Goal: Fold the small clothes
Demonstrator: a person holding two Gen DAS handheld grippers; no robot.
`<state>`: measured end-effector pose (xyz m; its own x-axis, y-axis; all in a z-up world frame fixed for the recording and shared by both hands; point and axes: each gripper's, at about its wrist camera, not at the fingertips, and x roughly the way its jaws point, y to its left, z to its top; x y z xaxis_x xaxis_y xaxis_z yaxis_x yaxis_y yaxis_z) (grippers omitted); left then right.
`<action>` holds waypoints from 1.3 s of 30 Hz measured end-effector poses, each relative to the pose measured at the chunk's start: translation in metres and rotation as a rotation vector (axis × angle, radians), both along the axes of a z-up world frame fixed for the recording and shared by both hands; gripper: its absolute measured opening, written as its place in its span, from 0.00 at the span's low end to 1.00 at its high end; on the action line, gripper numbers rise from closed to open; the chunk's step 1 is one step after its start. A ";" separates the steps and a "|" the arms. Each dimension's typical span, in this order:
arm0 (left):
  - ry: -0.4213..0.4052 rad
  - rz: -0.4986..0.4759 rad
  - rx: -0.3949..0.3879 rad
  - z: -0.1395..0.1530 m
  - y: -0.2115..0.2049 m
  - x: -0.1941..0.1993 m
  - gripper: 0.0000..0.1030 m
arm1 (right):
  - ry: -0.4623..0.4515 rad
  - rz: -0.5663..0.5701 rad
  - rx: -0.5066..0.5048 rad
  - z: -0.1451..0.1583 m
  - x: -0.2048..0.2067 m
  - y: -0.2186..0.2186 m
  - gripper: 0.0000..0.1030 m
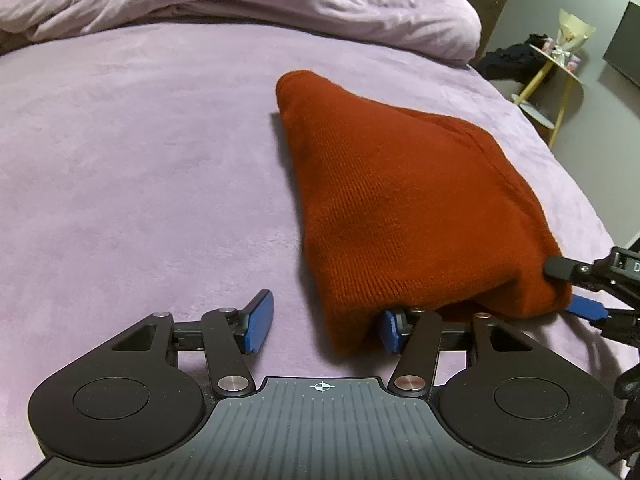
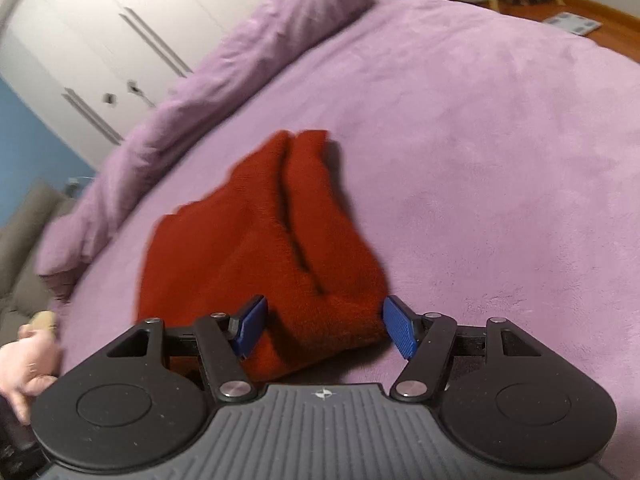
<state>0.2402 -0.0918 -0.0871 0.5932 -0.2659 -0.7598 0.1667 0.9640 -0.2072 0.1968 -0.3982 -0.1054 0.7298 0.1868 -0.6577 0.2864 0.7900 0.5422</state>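
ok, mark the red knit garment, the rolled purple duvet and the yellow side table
red knit garment (image 1: 400, 208), left wrist view, middle of folded top face
rolled purple duvet (image 1: 280, 4), left wrist view, upper surface
yellow side table (image 1: 560, 65), left wrist view, top shelf rim

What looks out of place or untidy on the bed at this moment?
Only the red knit garment: it lies bunched on the purple bed cover, with an uneven fold line along its top and edges that do not line up. Nothing looks spilled or damaged.
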 end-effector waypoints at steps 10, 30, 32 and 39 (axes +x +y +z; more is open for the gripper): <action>0.011 0.015 0.020 0.001 -0.003 0.000 0.59 | -0.027 -0.004 0.178 -0.011 -0.014 -0.001 0.45; 0.015 0.040 -0.010 0.003 0.006 0.003 0.54 | -0.047 -0.108 0.452 -0.038 -0.015 -0.015 0.07; 0.009 0.051 -0.013 0.006 0.009 0.003 0.54 | -0.079 -0.081 0.431 -0.027 -0.016 -0.011 0.07; 0.023 0.057 -0.029 0.007 0.012 0.003 0.54 | -0.083 -0.091 0.516 -0.038 -0.016 -0.016 0.07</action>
<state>0.2435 -0.0798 -0.0796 0.5903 -0.2540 -0.7662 0.1061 0.9654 -0.2383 0.1804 -0.4146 -0.1434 0.8035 0.4050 -0.4363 0.2810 0.3881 0.8777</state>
